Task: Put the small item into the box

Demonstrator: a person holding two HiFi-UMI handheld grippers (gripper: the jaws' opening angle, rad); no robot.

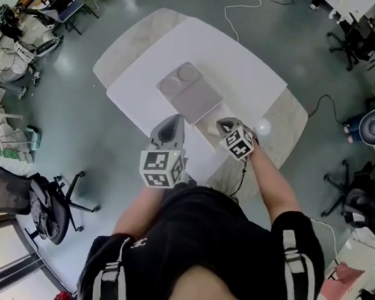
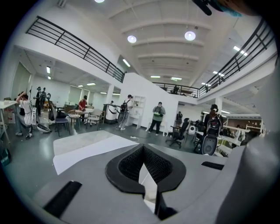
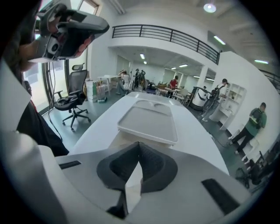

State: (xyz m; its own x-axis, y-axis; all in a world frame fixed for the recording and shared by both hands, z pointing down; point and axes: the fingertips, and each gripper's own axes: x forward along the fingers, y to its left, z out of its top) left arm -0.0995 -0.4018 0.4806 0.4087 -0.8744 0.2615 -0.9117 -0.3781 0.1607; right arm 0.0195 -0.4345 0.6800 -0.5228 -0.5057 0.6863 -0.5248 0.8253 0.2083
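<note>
The right gripper (image 3: 139, 148) is clenched on nothing, its tips meeting and pointing at the box (image 3: 121, 140), which lies just before the tray (image 3: 148, 120). In the head view, the small white item (image 1: 263, 127) sits on the surface (image 1: 183, 54) just right of this gripper. It is well apart from the left gripper (image 1: 171, 126), which is also clenched and empty.

L arm (image 1: 138, 208) & R arm (image 1: 273, 181) reach fwd, L gripper (image 1: 178, 118) beside R gripper (image 1: 221, 123), both w/ jaws shut, tips touching, nothing btwn.
</note>
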